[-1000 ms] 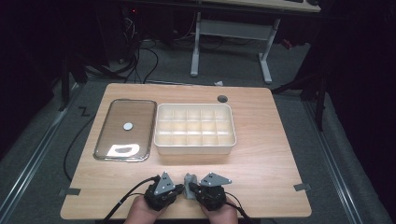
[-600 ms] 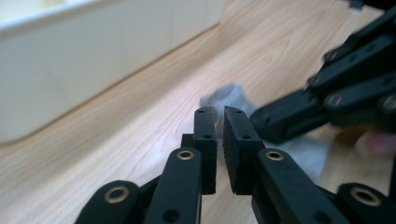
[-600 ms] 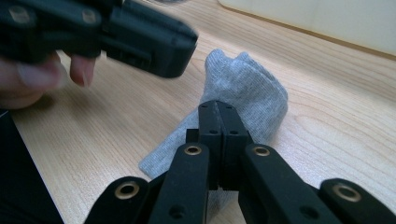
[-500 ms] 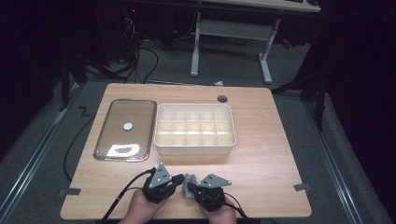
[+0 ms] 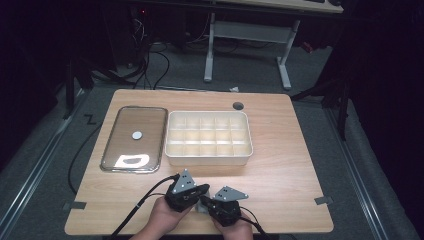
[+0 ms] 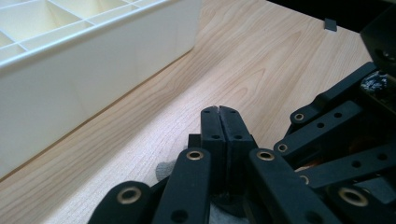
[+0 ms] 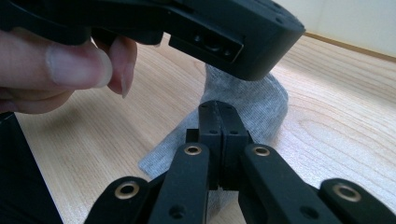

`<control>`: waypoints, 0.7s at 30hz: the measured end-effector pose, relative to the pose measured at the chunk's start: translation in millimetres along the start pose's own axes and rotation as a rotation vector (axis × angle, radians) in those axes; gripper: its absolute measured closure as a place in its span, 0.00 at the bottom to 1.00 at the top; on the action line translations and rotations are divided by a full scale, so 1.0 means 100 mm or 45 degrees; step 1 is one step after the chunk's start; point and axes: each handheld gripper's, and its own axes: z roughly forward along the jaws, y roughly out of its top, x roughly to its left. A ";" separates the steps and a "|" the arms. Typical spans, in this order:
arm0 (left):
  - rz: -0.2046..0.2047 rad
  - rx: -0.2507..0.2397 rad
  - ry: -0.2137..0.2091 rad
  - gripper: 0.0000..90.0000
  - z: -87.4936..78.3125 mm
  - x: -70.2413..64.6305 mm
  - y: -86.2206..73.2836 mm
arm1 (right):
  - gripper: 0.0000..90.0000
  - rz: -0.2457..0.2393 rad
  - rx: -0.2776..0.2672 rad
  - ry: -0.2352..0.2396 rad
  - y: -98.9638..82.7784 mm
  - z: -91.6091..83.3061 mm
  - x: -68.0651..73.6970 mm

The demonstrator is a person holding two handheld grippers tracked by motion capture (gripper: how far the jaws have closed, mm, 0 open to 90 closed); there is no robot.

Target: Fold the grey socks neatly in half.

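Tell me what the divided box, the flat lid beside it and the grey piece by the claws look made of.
Divided box: likely plastic, cream, matte, with thin moulded walls.
Lid: apparently clear glass or plastic in a metal rim; it mirrors the lamp.
Grey piece: knit fabric, perhaps a sock; fine weave, soft fold.

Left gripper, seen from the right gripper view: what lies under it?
A grey cloth lies on the wooden table beneath the left gripper. How far it runs under the right gripper is hidden.

black linkage jaws w/ brass rivets; grey 3-corner plates, black cables; bare forearms.
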 end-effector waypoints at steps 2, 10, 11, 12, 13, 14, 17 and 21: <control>0.001 0.009 0.004 0.99 0.01 0.01 -0.01 | 1.00 -0.005 -0.003 0.001 0.00 0.00 0.00; 0.001 -0.014 0.016 1.00 -0.02 0.01 0.00 | 1.00 -0.002 -0.005 0.000 0.00 0.00 0.00; 0.004 0.001 0.017 1.00 -0.01 0.01 -0.01 | 1.00 -0.001 -0.005 0.001 0.00 0.00 0.00; 0.006 0.009 0.018 1.00 0.01 0.01 -0.02 | 1.00 -0.002 -0.004 0.002 0.00 0.00 0.00; 0.007 0.015 0.025 1.00 0.03 0.02 -0.04 | 1.00 -0.001 -0.004 0.002 0.00 0.00 0.00; 0.004 0.021 0.032 1.00 0.04 0.04 -0.06 | 1.00 -0.002 -0.005 0.002 0.00 0.00 0.00; -0.004 0.060 0.057 1.00 0.09 0.11 -0.14 | 1.00 0.005 -0.007 0.006 -0.01 0.00 0.00; -0.013 0.045 0.055 1.00 0.09 0.15 -0.21 | 1.00 0.003 -0.017 0.017 -0.02 -0.01 -0.01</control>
